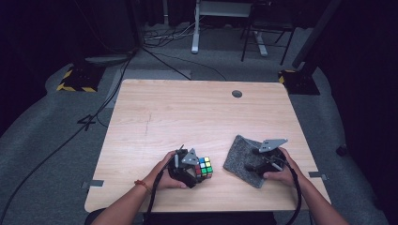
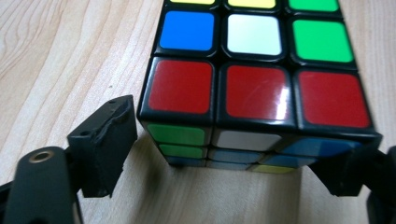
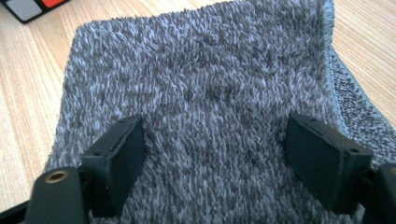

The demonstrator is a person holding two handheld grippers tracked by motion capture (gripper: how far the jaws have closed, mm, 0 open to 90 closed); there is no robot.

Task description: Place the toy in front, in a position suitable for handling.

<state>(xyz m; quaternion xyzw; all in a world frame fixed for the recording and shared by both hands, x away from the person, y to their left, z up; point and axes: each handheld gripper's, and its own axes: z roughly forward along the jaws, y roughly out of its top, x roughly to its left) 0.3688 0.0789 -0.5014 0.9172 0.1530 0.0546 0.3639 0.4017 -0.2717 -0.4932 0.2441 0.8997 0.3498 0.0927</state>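
A scrambled Rubik's cube [image 1: 204, 167] sits on the wooden table [image 1: 187, 117] near its front edge. My left gripper [image 1: 193, 169] is right beside it on the left, held in a hand. In the left gripper view the cube [image 2: 254, 88] shows a red row on top, and my left gripper [image 2: 233, 144] is open, one jaw at each side of the cube's near face. A grey fuzzy cloth [image 1: 241, 157] lies to the right. My right gripper [image 1: 257, 162] rests over it. In the right gripper view that gripper [image 3: 215, 154] stands open with the cloth [image 3: 210, 84] between the jaws.
A small round grommet [image 1: 237, 93] is set in the table near its far edge. A corner of the cube [image 3: 32, 7] shows at the top left of the right gripper view. The cloth's right edge [image 3: 350, 93] is folded over. Cables and stands lie on the floor beyond the table.
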